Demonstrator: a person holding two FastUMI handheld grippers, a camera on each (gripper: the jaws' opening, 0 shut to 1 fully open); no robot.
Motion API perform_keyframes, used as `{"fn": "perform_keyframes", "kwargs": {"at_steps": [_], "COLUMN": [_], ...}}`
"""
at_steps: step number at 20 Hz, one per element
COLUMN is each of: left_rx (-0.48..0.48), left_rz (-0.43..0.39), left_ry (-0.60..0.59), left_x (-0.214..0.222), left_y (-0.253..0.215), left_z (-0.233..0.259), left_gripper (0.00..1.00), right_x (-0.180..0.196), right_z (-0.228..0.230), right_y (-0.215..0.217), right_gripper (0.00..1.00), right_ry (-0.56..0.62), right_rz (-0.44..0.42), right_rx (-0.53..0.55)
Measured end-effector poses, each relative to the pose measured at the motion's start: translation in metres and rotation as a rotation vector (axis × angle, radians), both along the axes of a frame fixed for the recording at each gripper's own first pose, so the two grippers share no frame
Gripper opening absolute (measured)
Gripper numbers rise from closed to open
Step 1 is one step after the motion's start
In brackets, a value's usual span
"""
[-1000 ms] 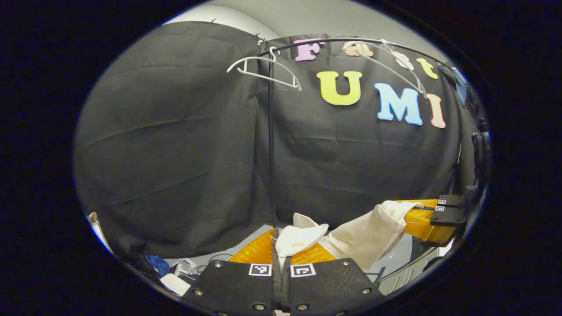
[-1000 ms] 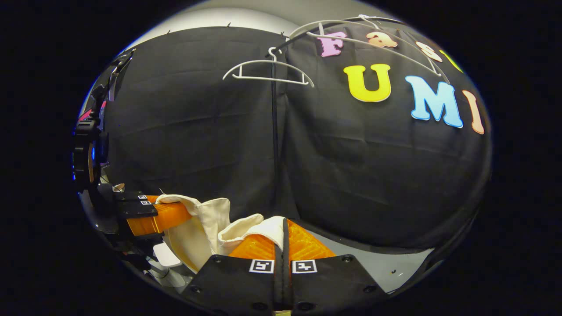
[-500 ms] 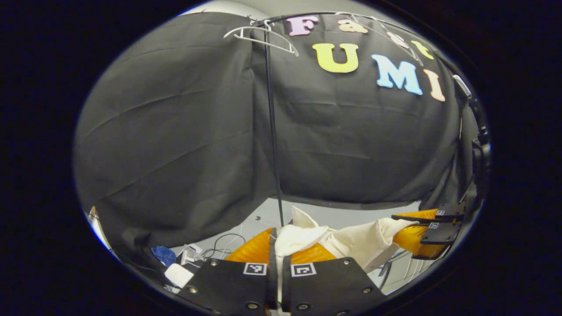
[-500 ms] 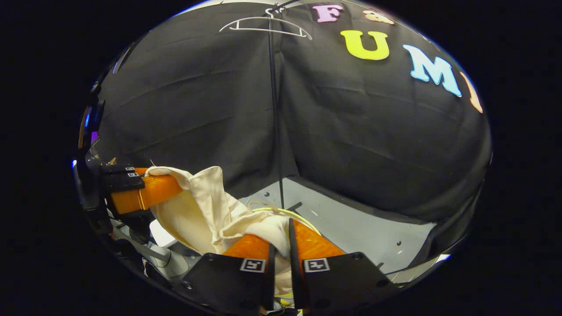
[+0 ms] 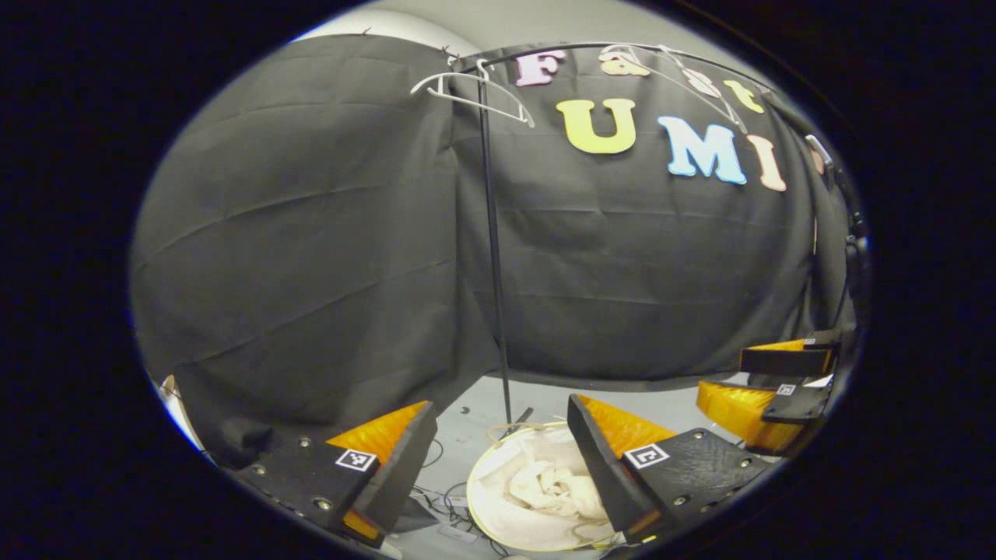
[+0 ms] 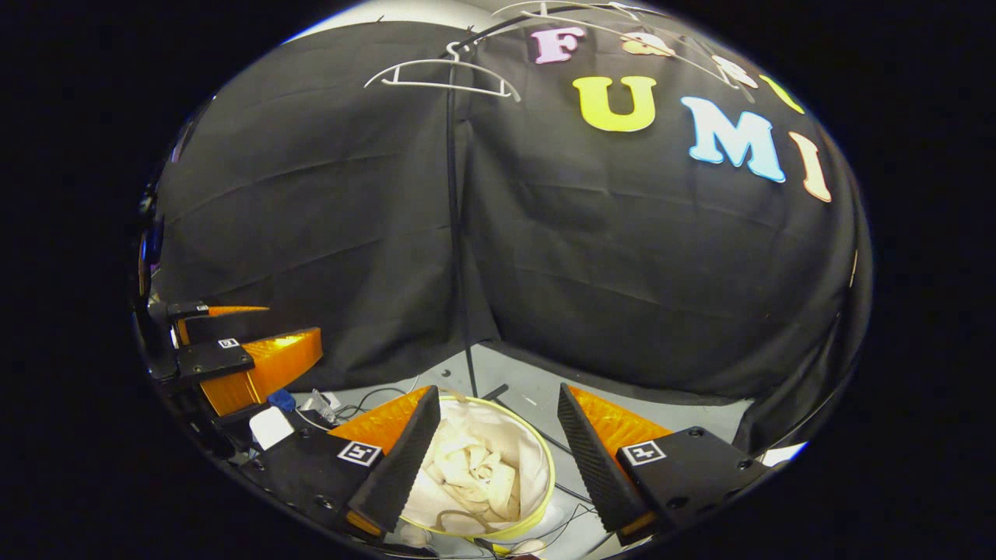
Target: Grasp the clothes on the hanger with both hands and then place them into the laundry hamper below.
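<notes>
The cream garment (image 5: 548, 490) (image 6: 471, 470) lies crumpled inside the round yellow-rimmed laundry hamper (image 5: 472, 498) (image 6: 548, 474) on the grey floor. My left gripper (image 5: 498, 424) hangs above the hamper, open, nothing between its orange fingers. My right gripper (image 6: 494, 416) is likewise open and empty over the hamper. At the right edge of the left gripper view the right gripper (image 5: 766, 381) appears open; the left gripper (image 6: 241, 342) sits at the left edge of the right gripper view. A bare white hanger (image 5: 475, 97) (image 6: 443, 78) hangs on the black rack's rail above.
The rack's thin black pole (image 5: 492, 257) (image 6: 459, 249) stands just behind the hamper. More white hangers (image 5: 685, 78) hang farther along the rail. Cables, a blue item (image 6: 282, 400) and a white box (image 6: 271, 426) lie on the floor to the left.
Both grippers opened and let go of the cream garment, which dropped into the hamper. Both views tipped to look down on the hamper.
</notes>
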State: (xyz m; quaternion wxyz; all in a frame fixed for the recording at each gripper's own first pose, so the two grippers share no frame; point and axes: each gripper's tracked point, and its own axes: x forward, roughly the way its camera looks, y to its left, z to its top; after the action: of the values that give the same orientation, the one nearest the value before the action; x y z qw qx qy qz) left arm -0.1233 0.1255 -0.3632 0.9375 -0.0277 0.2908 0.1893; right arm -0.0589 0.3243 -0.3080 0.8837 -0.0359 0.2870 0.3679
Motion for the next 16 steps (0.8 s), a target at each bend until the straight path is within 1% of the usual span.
{"fn": "perform_keyframes", "kwargs": {"at_steps": [3, 4, 5, 8, 9, 10, 11, 12, 14, 16], "left_rx": [0.012, 0.023, 0.036, 0.063, 0.067, 0.071, 0.073, 0.076, 0.081, 0.075], "left_rz": [-0.021, -0.032, -0.044, -0.093, -0.115, -0.135, -0.16, -0.184, -0.238, -0.298], "left_ry": [-0.032, -0.064, -0.101, -0.214, -0.253, -0.289, -0.323, -0.358, -0.419, -0.462], "left_x": [0.001, 0.003, 0.005, 0.021, 0.025, 0.03, 0.035, 0.039, 0.045, 0.045], "left_y": [0.01, 0.013, 0.017, 0.025, 0.027, 0.028, 0.029, 0.03, 0.033, 0.021], "left_z": [0.022, 0.038, 0.056, 0.111, 0.128, 0.147, 0.162, 0.179, 0.22, 0.234], "left_gripper": [1.0, 1.0, 1.0, 1.0, 1.0, 1.0, 1.0, 1.0, 1.0, 1.0], "right_x": [0.005, 0.009, 0.013, 0.027, 0.03, 0.032, 0.031, 0.03, 0.029, 0.026], "right_z": [0.031, 0.047, 0.063, 0.118, 0.135, 0.151, 0.166, 0.179, 0.2, 0.212], "right_y": [-0.013, -0.017, -0.023, -0.044, -0.052, -0.061, -0.07, -0.08, -0.103, -0.133], "right_gripper": [0.96, 0.96, 0.92, 0.92, 0.92, 0.96, 0.96, 0.92, 0.92, 0.92], "right_ry": [-0.049, -0.078, -0.109, -0.207, -0.241, -0.271, -0.298, -0.319, -0.358, -0.387], "right_rz": [-0.067, -0.094, -0.122, -0.219, -0.255, -0.289, -0.32, -0.351, -0.421, -0.5], "right_rx": [0.036, 0.054, 0.074, 0.135, 0.152, 0.163, 0.175, 0.183, 0.191, 0.168]}}
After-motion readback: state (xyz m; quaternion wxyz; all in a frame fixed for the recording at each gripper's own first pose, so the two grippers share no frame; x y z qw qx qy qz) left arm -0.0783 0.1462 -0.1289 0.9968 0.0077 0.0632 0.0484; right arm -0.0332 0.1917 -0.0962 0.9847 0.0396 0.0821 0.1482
